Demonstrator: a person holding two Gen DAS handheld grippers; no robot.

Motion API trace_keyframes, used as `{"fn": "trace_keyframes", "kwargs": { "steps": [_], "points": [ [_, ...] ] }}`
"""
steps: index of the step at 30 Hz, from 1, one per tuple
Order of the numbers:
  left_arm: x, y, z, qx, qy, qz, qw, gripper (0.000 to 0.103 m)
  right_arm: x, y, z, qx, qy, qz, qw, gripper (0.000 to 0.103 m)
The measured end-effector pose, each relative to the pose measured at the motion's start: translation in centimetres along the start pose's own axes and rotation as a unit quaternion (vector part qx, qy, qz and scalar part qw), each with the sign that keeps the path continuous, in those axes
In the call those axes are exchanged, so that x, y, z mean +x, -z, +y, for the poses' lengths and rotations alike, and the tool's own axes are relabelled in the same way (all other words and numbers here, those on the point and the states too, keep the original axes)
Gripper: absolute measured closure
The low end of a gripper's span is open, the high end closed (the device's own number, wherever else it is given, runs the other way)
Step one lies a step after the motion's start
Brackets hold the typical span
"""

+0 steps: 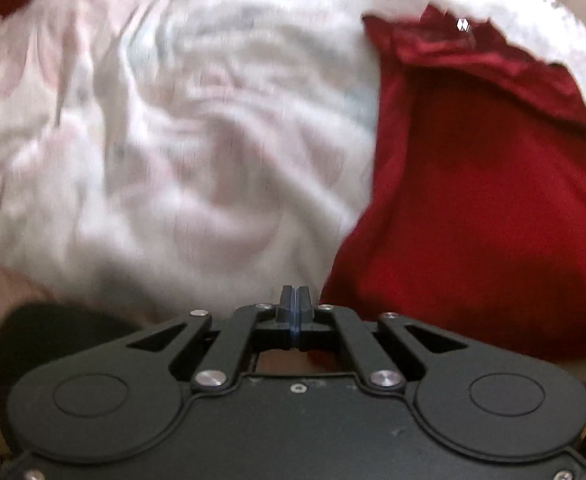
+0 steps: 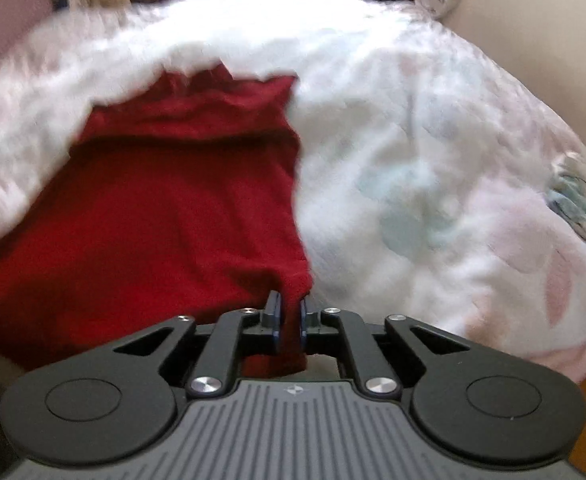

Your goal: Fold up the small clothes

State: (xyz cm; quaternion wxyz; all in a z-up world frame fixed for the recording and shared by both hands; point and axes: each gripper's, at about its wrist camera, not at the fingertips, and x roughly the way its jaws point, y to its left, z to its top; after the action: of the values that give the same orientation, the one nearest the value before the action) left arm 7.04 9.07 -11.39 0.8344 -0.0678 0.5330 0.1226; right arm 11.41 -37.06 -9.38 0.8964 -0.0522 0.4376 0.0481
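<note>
While the red garment (image 2: 165, 208) lies spread over the left half of the right wrist view on a pale floral bedspread (image 2: 433, 160), the right gripper (image 2: 291, 312) pinches its near corner — jaws clamped on cloth. Lower centre, the left gripper (image 1: 294, 300) sits fully closed, empty — red fabric just to its right.

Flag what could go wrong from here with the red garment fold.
1. The right gripper has only a narrow tuck of the red garment between its fingers; it may slip out.
2. The left gripper is shut on nothing, so the far side could drag and bunch on the soft white blanket.
</note>
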Motion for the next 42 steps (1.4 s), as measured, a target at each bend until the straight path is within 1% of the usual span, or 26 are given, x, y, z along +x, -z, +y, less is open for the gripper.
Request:
{"fn": "trace_keyframes", "kwargs": {
  "steps": [3, 5, 7, 8, 9, 11, 12, 13, 15, 16, 18, 20, 21, 22, 23, 26, 28, 31, 33, 34, 35, 36, 38, 39, 40, 42],
  "points": [
    [0.1, 0.4, -1.2, 0.007, 0.016, -0.004, 0.9998, 0.101, 1.4, 2.1, -1.1, 0.016, 0.047, 0.045, 0.998, 0.082],
    [-0.2, -0.1, -3.2, 0.027, 0.042, -0.019, 0.9986, 0.095, 1.0, 2.7, -0.9, 0.020, 0.088, 0.037, 0.995, 0.078],
    [-0.3, -0.9, -6.0, 0.053, 0.074, -0.037, 0.9952, 0.095, 0.0, 2.4, -0.2, 0.027, 0.097, 0.006, 0.995, 0.078],
    [0.0, -1.2, -7.7, 0.066, 0.091, -0.044, 0.9926, 0.094, -0.6, 2.1, 0.3, 0.039, 0.065, -0.011, 0.997, 0.077],
    [0.3, -1.4, -9.0, 0.074, 0.102, -0.046, 0.9909, 0.093, -1.0, 1.7, 0.8, 0.060, -0.005, -0.029, 0.998, 0.077],
    [1.6, -1.9, -11.7, 0.089, 0.122, -0.044, 0.9876, 0.090, 0.0, 0.8, 2.6, 0.083, -0.130, -0.012, 0.988, 0.080],
    [2.5, -1.9, -12.8, 0.101, 0.119, -0.031, 0.9873, 0.089, 0.7, 0.3, 3.9, 0.075, -0.161, -0.004, 0.984, 0.080],
    [3.2, -1.9, -13.5, 0.116, 0.107, -0.018, 0.9874, 0.088, 1.5, 0.0, 5.6, 0.057, -0.169, -0.003, 0.984, 0.080],
    [4.5, -1.7, -13.5, 0.122, 0.082, -0.006, 0.9891, 0.085, 3.1, -0.4, 9.2, 0.004, -0.148, -0.002, 0.989, 0.080],
    [4.9, -1.8, -12.8, 0.111, 0.085, 0.001, 0.9902, 0.085, 3.8, -0.5, 10.4, -0.013, -0.142, 0.006, 0.990, 0.080],
    [5.2, -1.8, -10.9, 0.088, 0.081, 0.004, 0.9928, 0.085, 5.8, -0.4, 10.7, 0.005, -0.158, 0.035, 0.987, 0.080],
    [5.0, -2.0, -8.9, 0.075, 0.055, -0.003, 0.9957, 0.085, 6.8, -0.2, 9.8, 0.027, -0.160, 0.051, 0.985, 0.081],
    [5.0, -2.1, -8.0, 0.070, 0.041, -0.005, 0.9967, 0.085, 7.1, -0.1, 9.0, 0.031, -0.140, 0.052, 0.988, 0.084],
    [5.0, -2.2, -7.1, 0.066, 0.030, -0.007, 0.9974, 0.086, 7.4, 0.0, 8.2, 0.033, -0.125, 0.053, 0.990, 0.088],
    [5.1, -2.2, -5.9, 0.061, 0.029, -0.005, 0.9977, 0.091, 7.4, 0.0, 7.2, 0.040, -0.112, 0.053, 0.992, 0.097],
    [5.3, -2.2, -3.5, 0.048, 0.004, 0.003, 0.9988, 0.092, 7.1, 0.1, 4.4, 0.065, -0.090, 0.050, 0.993, 0.098],
    [5.1, -2.3, -2.5, 0.034, 0.006, 0.004, 0.9994, 0.092, 6.7, 0.4, 2.5, 0.070, -0.056, 0.044, 0.995, 0.098],
    [4.4, -2.6, -3.2, 0.041, -0.001, 0.001, 0.9992, 0.092, 6.3, 0.5, 0.3, 0.086, -0.027, 0.043, 0.995, 0.100],
    [2.8, -3.0, -4.6, 0.051, 0.003, -0.015, 0.9986, 0.085, 6.7, 0.5, -1.2, 0.103, -0.024, 0.047, 0.993, 0.103],
    [2.1, -2.9, -5.7, 0.057, 0.009, -0.026, 0.9980, 0.078, 6.7, 0.4, -1.2, 0.106, -0.024, 0.049, 0.993, 0.103],
    [1.6, -3.2, -6.7, 0.065, 0.021, -0.035, 0.9970, 0.075, 6.4, 0.2, -0.8, 0.107, -0.024, 0.047, 0.993, 0.098],
    [1.3, -3.5, -7.7, 0.076, 0.031, -0.042, 0.9958, 0.075, 5.9, 0.1, -0.3, 0.101, -0.027, 0.038, 0.994, 0.089],
    [1.6, -4.2, -9.6, 0.096, 0.045, -0.049, 0.9932, 0.072, 4.8, -0.7, 2.0, 0.070, -0.040, 0.006, 0.997, 0.077],
    [2.3, -4.6, -10.3, 0.099, 0.048, -0.047, 0.9928, 0.072, 4.7, -1.1, 3.1, 0.054, -0.051, -0.002, 0.997, 0.075],
    [3.4, -5.0, -11.0, 0.102, 0.046, -0.041, 0.9929, 0.068, 4.8, -1.6, 4.5, 0.035, -0.063, -0.005, 0.997, 0.075],
    [6.4, -5.8, -11.1, 0.106, 0.010, -0.025, 0.9940, 0.068, 6.1, -2.5, 7.0, 0.009, -0.081, -0.001, 0.997, 0.075]
  ]
}}
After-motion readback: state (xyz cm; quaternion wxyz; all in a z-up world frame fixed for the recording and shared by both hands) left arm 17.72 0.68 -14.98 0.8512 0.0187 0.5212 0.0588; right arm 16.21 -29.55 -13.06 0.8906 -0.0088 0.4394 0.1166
